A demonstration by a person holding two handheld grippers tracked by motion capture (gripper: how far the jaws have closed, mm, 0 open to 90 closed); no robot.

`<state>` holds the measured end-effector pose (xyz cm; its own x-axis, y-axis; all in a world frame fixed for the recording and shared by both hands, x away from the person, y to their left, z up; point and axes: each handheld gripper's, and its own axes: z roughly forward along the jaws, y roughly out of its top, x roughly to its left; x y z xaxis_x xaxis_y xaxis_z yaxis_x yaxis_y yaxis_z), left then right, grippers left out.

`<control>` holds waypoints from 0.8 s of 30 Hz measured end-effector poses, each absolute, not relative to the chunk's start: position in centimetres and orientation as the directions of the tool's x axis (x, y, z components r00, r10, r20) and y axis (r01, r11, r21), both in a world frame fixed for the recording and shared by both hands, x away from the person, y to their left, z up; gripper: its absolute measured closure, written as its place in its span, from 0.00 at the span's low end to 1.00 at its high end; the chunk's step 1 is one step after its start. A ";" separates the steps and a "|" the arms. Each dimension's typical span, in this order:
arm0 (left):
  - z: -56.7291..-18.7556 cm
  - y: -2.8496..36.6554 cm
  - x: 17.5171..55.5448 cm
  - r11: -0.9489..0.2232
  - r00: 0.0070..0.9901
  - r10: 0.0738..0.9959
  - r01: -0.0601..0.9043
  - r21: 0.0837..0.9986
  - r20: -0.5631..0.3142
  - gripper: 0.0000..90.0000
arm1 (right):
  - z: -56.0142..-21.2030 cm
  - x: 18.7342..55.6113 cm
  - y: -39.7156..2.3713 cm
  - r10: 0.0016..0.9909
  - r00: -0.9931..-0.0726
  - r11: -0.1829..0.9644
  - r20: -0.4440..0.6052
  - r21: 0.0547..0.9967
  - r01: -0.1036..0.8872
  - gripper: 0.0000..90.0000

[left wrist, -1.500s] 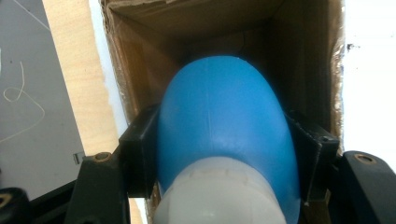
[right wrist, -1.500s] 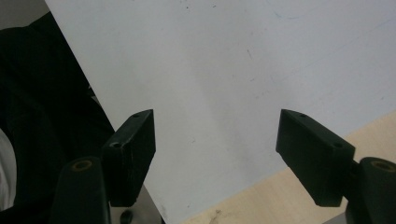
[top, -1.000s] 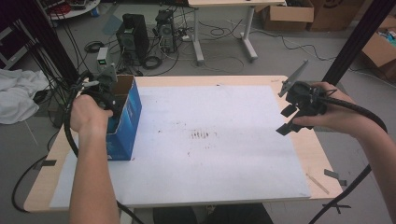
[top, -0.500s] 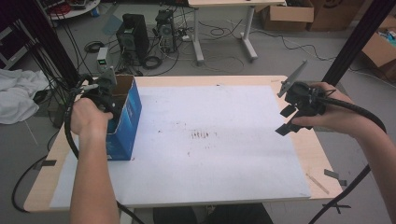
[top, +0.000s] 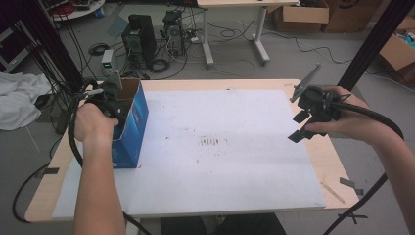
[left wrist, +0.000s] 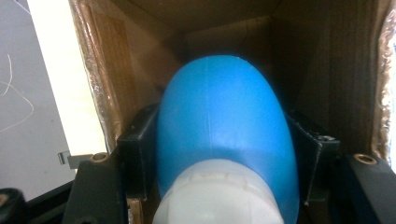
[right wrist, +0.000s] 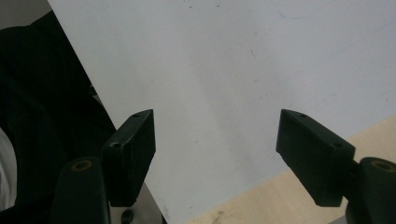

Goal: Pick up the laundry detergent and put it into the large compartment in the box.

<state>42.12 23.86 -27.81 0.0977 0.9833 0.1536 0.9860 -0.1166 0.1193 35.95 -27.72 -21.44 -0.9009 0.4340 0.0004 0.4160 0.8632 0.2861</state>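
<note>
The left gripper [left wrist: 219,154] sat down inside the box [top: 128,128], jaws clamped on a blue bottle [left wrist: 224,135] — apparently to pack it — while the right gripper [right wrist: 215,154], well apart from the box, hung wide open and empty.

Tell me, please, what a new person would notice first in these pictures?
Probably the blue box standing open at the table's left edge, with the left gripper reaching into it. Inside, its jaws are closed on a blue and white bottle. At the right, the right gripper hangs open above the white sheet.
</note>
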 end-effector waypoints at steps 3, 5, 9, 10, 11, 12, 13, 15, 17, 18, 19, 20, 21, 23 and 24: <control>-27.8 23.8 42.1 -0.114 0.095 0.983 0.987 0.117 0.155 0.41 | -21.5 35.9 -27.8 0.433 -0.901 0.863 0.001 0.287 0.415 0.32; -27.8 23.8 42.1 -0.115 0.096 0.983 0.986 0.118 0.157 0.41 | -21.4 35.9 -27.8 0.435 -0.901 0.862 0.001 0.287 0.417 0.32; -27.8 23.8 42.1 -0.112 0.092 0.983 0.987 0.119 0.158 0.41 | -21.5 35.9 -27.9 0.433 -0.901 0.863 0.001 0.288 0.415 0.32; -27.8 23.8 42.1 -0.112 0.093 0.983 0.987 0.118 0.159 0.41 | -21.5 35.9 -27.9 0.434 -0.901 0.863 0.000 0.287 0.416 0.32; -27.8 23.8 42.1 -0.112 0.092 0.983 0.987 0.119 0.160 0.41 | -21.5 35.9 -27.9 0.434 -0.901 0.863 0.000 0.287 0.416 0.32; -27.8 23.8 42.1 -0.109 0.089 0.983 0.987 0.120 0.159 0.41 | -21.5 35.9 -27.9 0.435 -0.901 0.863 0.000 0.287 0.416 0.32; -27.8 23.8 42.1 -0.110 0.090 0.983 0.987 0.118 0.158 0.41 | -21.4 35.9 -27.9 0.436 -0.900 0.862 0.000 0.288 0.418 0.32; -27.8 23.7 42.1 -0.113 0.093 0.982 0.987 0.116 0.163 0.40 | -21.5 35.9 -28.0 0.436 -0.900 0.862 0.001 0.287 0.418 0.32; -27.9 23.6 42.1 -0.113 0.092 0.981 0.986 0.118 0.170 0.38 | -21.5 35.9 -28.0 0.436 -0.900 0.861 0.002 0.290 0.418 0.32; -27.8 23.5 42.2 -0.115 0.094 0.980 0.987 0.115 0.173 0.38 | -21.5 35.9 -28.0 0.436 -0.900 0.862 0.002 0.289 0.418 0.32; -27.9 23.5 42.2 -0.117 0.095 0.980 0.986 0.117 0.176 0.38 | -21.5 35.9 -28.0 0.435 -0.900 0.862 0.002 0.289 0.417 0.32; -27.9 23.5 42.2 -0.116 0.094 0.980 0.986 0.117 0.177 0.37 | -21.5 36.0 -28.0 0.434 -0.901 0.862 0.002 0.290 0.416 0.32; -27.9 23.5 42.2 -0.116 0.094 0.979 0.986 0.117 0.178 0.37 | -21.5 35.9 -28.0 0.435 -0.900 0.862 0.003 0.288 0.418 0.32; -27.8 23.5 42.2 -0.118 0.095 0.979 0.986 0.117 0.181 0.37 | -21.5 36.0 -28.0 0.436 -0.900 0.862 0.004 0.287 0.418 0.32; -27.8 23.5 42.2 -0.115 0.092 0.980 0.986 0.120 0.177 0.36 | -21.5 36.0 -28.0 0.436 -0.900 0.862 0.003 0.287 0.419 0.32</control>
